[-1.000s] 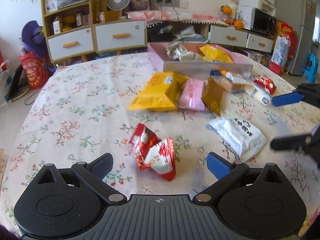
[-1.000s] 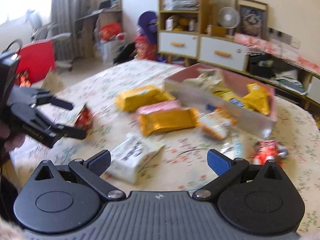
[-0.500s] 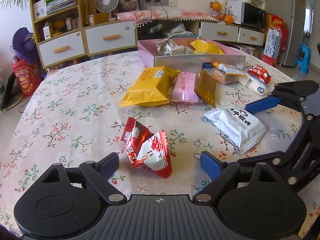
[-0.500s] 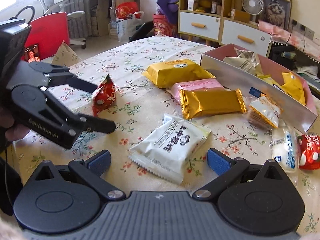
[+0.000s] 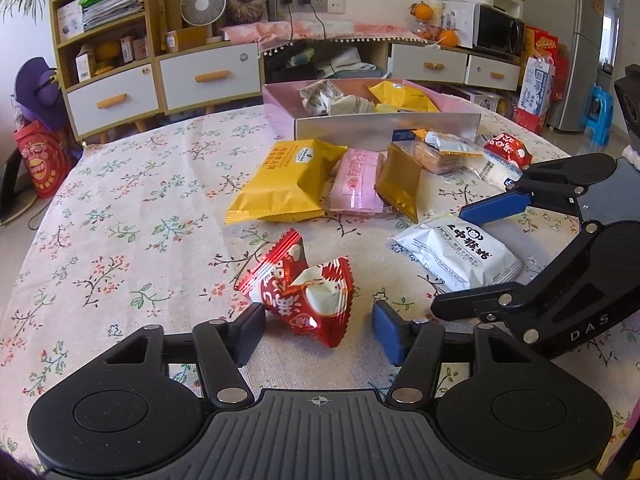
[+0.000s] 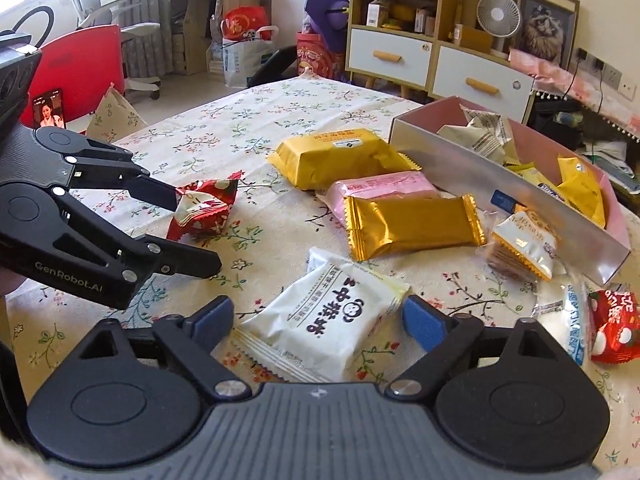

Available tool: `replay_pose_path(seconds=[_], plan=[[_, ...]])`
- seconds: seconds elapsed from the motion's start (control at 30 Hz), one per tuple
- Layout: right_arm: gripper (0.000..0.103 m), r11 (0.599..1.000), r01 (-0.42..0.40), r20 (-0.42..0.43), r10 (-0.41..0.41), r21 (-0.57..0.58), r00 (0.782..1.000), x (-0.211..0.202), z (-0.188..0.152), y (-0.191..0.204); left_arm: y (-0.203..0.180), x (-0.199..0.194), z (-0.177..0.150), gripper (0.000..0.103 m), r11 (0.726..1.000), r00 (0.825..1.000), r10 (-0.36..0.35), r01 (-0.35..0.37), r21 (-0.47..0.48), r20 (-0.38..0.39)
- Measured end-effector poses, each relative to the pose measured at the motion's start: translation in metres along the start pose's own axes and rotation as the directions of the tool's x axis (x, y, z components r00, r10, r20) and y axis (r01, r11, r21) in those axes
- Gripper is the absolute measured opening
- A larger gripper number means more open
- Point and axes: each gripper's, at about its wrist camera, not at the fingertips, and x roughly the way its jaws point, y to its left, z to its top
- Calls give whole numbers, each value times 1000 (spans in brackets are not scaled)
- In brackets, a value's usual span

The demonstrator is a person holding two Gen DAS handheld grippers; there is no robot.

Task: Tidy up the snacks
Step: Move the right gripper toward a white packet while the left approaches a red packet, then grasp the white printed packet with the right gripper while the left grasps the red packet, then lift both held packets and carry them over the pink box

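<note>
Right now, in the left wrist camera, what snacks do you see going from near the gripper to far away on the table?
Red snack packet between the closing left gripper fingers → white packet → big yellow packet → pink box holding more snacks.

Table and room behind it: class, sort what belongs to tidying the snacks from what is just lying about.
Job:
red snack packet
white snack packet
yellow packet
pink packet
gold packet
pink box

Lying about:
desk fan
microwave
red chair
</note>
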Motion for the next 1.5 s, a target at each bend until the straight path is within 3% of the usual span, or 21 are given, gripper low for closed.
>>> replay_pose_path(seconds=[0.2, 0.3, 0.33, 0.47, 0.53, 0.6, 0.67, 0.9, 1.0, 1.03, 1.13, 1.23, 1.3, 1.5], plan=[[78, 1000, -3, -5, 3, -3, 1000, -1, 2, -1, -1, 0, 1, 44, 1000, 1000, 7, -7, -3, 2], [58, 1000, -13, -1, 13, -20, 1000, -3, 3, 0, 0, 0, 2, 41, 1000, 1000, 8, -8, -9, 2], [56, 1000, -13, -1, 13, -27, 1000, -4, 4, 0, -1, 0, 2, 40, 1000, 1000, 10, -10, -9, 2], [56, 1000, -22, -8, 21, -22, 1000, -4, 5, -2, 0, 1, 3, 40, 1000, 1000, 7, -7, -21, -5], [56, 999, -21, -7, 21, -28, 1000, -3, 5, -1, 1, 1, 3, 45, 999, 1000, 1, -1, -33, -5], [56, 999, -20, -6, 20, -35, 1000, -3, 4, 0, 0, 3, 3, 64, 999, 1000, 3, -3, -43, -4], [57, 999, -20, -7, 20, -39, 1000, -3, 4, 1, -1, 5, 3, 73, 999, 1000, 16, -16, -50, -3], [64, 999, -20, 3, 20, -42, 1000, -1, 4, 2, -9, 12, 8, 74, 997, 999, 49, -49, -61, 1], [62, 999, -21, 6, 21, -39, 1000, 0, 5, 2, -10, 11, 10, 69, 995, 998, 64, -64, -72, -1], [56, 999, -20, 6, 20, -38, 1000, 0, 5, 2, -10, 11, 10, 66, 995, 998, 69, -69, -74, 0], [55, 999, -25, 2, 25, -31, 1000, -1, 7, 1, -10, 10, 11, 43, 994, 997, 82, -82, -74, -3], [54, 998, -32, 2, 32, -47, 999, -2, 7, 2, -9, 7, 12, 31, 992, 995, 102, -102, -73, 0], [44, 997, -42, 6, 43, -61, 999, -4, 7, 2, -8, 6, 13, 29, 991, 994, 110, -110, -76, 4], [43, 996, -53, 13, 54, -65, 998, -9, 8, 0, -8, 1, 15, 27, 991, 993, 116, -114, -74, 19]])
